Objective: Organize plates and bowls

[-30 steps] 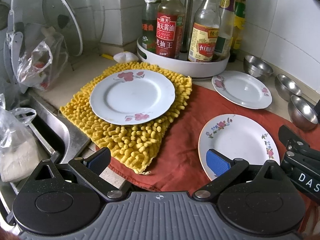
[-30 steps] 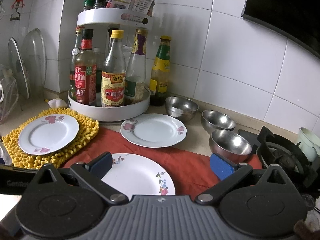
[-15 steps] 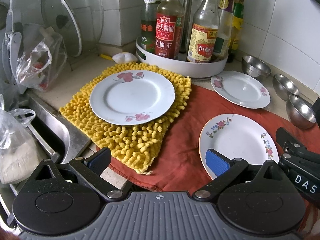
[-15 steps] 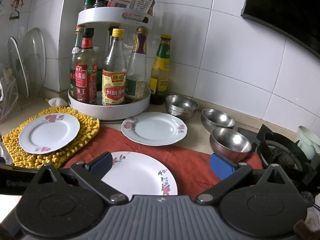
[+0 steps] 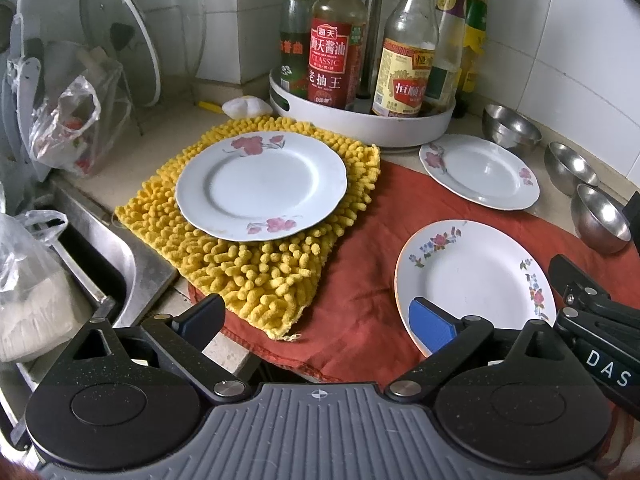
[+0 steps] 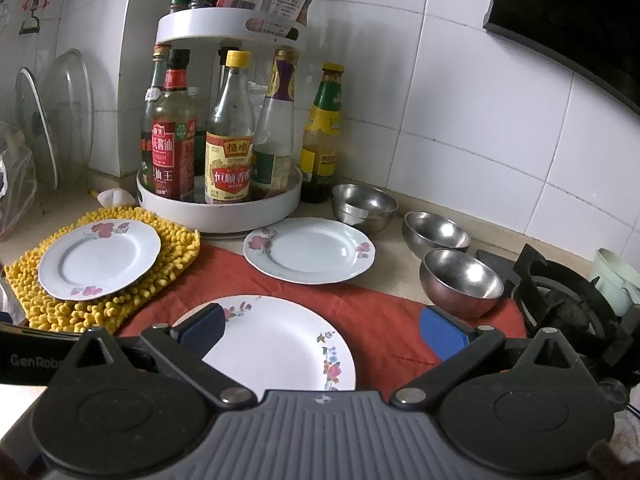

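Between the spread fingers of the left claw, which grips nothing, lies the near corner of the yellow mat; its right blue pad overlaps the near-left rim of the flowered plate at 1 o'clock, though contact cannot be told; at 11 o'clock, farther out, the pink-rose plate sits on the yellow mat; at 1 o'clock beyond the flowered plate, a second rose plate rests partly on the red cloth, partly on the bare table; three steel bowls line up at 2 o'clock; the sink is at 9 o'clock.

From the right wrist, the right claw is also released and empty, its fingers wide apart; the flowered plate lies directly under the gap, toward the left finger; the nearest steel bowl stands just past the right fingertip at 1 o'clock, the other two bowls behind it; the second rose plate is at 12 o'clock; the pink-rose plate at 10 o'clock; the bottle rack stands behind; a gas burner sits at 3 o'clock.
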`<state>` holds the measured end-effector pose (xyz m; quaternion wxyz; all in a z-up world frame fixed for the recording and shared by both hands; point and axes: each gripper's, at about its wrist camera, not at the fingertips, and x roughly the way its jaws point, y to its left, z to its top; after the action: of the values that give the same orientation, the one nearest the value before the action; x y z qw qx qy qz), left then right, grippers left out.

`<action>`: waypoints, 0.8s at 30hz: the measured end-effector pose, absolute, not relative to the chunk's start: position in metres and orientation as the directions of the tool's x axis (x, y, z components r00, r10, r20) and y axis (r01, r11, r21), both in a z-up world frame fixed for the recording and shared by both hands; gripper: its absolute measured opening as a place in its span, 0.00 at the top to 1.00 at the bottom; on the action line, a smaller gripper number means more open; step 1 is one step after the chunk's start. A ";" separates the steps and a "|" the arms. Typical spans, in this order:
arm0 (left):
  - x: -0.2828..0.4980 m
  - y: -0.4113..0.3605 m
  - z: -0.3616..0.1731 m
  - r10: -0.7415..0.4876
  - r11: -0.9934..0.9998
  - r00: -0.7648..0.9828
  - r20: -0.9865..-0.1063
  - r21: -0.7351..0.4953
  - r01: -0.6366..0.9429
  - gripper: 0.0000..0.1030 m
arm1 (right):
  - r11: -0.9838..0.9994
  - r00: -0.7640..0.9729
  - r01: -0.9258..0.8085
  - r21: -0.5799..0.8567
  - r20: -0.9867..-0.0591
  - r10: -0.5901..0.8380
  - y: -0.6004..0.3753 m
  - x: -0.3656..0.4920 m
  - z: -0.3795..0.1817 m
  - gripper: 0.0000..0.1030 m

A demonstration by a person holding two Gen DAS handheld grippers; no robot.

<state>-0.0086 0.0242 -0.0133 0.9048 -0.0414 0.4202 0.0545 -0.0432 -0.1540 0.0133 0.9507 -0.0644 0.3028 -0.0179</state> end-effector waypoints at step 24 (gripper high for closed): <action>0.040 -0.023 -0.054 -0.013 1.000 0.571 -0.821 -0.010 0.008 0.05 | 0.992 0.738 -0.006 -0.124 -0.671 -0.079 -0.218 0.003 -0.023 0.03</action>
<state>0.0402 -0.0232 -0.0543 0.8862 -0.0028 0.4633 -0.0058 0.0028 -0.2182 -0.0230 0.9302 -0.0588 0.3617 -0.0197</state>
